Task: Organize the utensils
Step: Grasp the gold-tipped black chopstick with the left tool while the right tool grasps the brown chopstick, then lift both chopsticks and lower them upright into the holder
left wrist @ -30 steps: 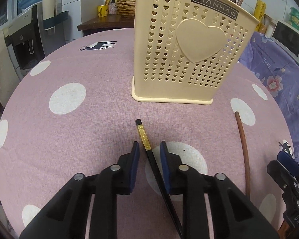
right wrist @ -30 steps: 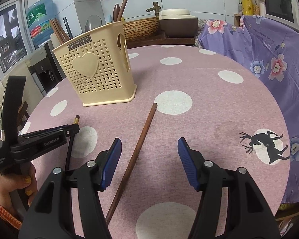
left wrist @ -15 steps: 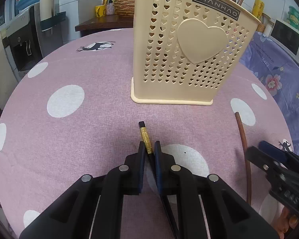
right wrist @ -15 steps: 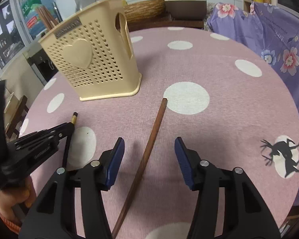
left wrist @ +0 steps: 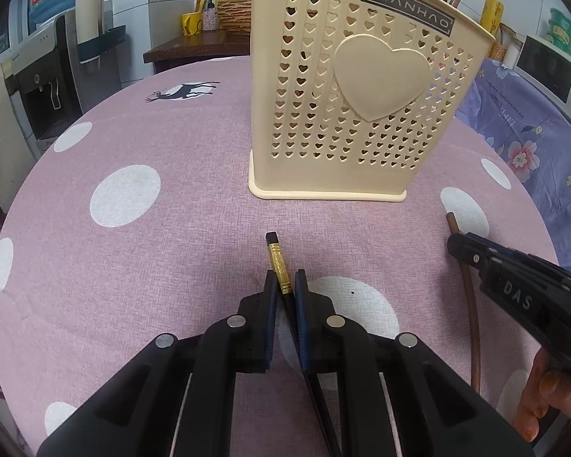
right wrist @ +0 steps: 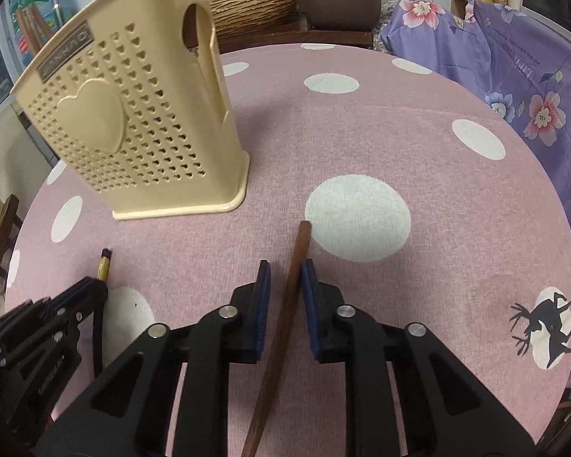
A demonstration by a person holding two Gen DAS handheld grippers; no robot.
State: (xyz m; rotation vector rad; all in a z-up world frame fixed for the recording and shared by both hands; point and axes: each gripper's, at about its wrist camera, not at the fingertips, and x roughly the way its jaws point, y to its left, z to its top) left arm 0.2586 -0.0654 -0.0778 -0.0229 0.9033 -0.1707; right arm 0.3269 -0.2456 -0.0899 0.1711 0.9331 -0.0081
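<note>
Two chopsticks lie on the pink dotted surface (left wrist: pixel 141 259), each w/ a hand-held gripper on it. Left hand-held gripper (left wrist: pixel 284 285) is clenched on the black chopstick (left wrist: pixel 278 262), gold-banded end poking out just ahead of its pads. Right hand-held gripper (right wrist: pixel 285 278) jaws have just been closing, brown chopstick (right wrist: pixel 291 289) between them; pads look to touch it. Cream utensil holder (left wrist: pixel 346 87) stands upright beyond both, approx. ahead of the left one.
</note>
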